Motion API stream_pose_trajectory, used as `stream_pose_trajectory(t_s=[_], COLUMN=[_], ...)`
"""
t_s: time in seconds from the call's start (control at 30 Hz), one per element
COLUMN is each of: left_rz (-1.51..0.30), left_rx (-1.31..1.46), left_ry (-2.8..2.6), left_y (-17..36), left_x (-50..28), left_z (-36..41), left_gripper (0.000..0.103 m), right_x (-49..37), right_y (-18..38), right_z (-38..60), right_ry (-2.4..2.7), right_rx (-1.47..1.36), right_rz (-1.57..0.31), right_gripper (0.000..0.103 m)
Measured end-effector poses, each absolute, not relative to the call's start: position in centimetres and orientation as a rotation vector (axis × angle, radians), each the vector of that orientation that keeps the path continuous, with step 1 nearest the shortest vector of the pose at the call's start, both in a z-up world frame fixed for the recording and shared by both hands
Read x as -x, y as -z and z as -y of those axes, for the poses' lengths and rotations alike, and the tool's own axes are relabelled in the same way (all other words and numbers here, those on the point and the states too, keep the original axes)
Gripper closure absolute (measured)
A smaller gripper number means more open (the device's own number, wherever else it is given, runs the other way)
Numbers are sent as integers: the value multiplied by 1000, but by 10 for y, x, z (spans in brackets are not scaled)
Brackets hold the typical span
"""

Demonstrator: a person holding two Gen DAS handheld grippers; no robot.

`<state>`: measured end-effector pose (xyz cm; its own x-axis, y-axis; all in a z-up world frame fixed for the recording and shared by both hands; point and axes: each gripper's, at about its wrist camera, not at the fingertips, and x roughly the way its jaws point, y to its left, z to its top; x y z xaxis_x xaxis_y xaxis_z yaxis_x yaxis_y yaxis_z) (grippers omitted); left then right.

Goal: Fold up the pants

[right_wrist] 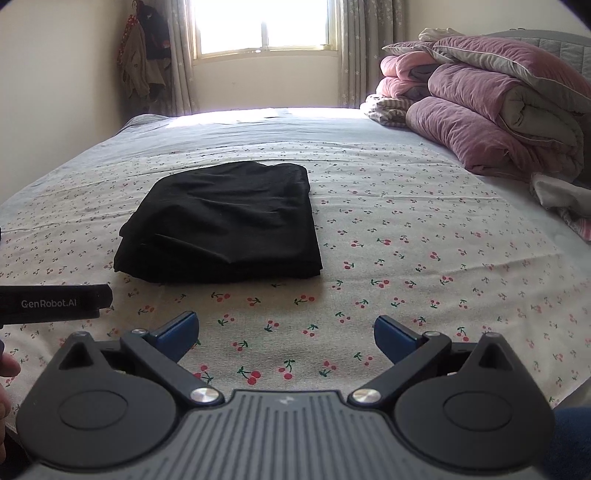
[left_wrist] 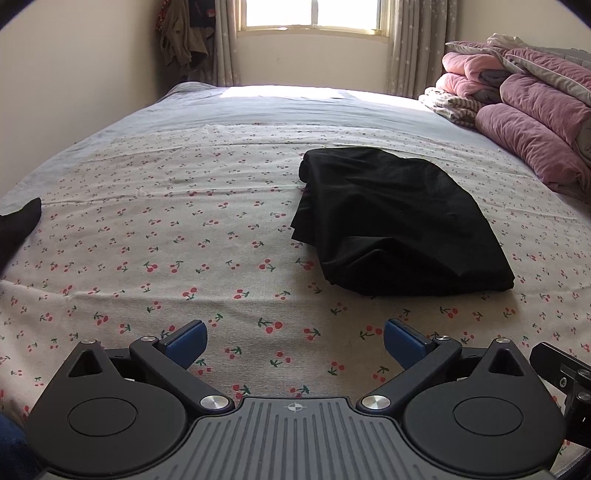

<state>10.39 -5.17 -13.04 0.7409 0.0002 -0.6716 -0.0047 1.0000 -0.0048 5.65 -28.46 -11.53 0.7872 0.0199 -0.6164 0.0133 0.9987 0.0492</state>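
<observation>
Black pants (left_wrist: 395,218) lie folded into a compact stack on the cherry-print bed sheet (left_wrist: 184,221). In the right wrist view the pants (right_wrist: 225,218) sit ahead and left of centre. My left gripper (left_wrist: 294,341) is open and empty, low over the sheet, with the pants ahead to its right. My right gripper (right_wrist: 284,334) is open and empty, just short of the pants' near edge. The left gripper's body (right_wrist: 55,301) shows at the left edge of the right wrist view.
Folded pink and purple quilts (right_wrist: 491,110) are piled at the bed's right side, with a crumpled cloth (right_wrist: 561,199) beside them. Another dark garment (left_wrist: 18,229) lies at the left edge. Window (right_wrist: 264,26), curtains and hanging clothes (right_wrist: 144,55) stand at the far wall.
</observation>
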Motion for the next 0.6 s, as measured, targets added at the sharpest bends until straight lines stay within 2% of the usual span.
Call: stream_pose_trajectory(t_s=[0.6], left_rz=[-757], left_rx=[-26], left_ry=[-10], left_y=[132], left_x=[-104], left_z=[60], left_gripper=[0], right_x=[-59], right_y=[117], right_z=[283], right_ry=[-1], right_rx=[-62], right_rz=[-689], right_gripper=[13])
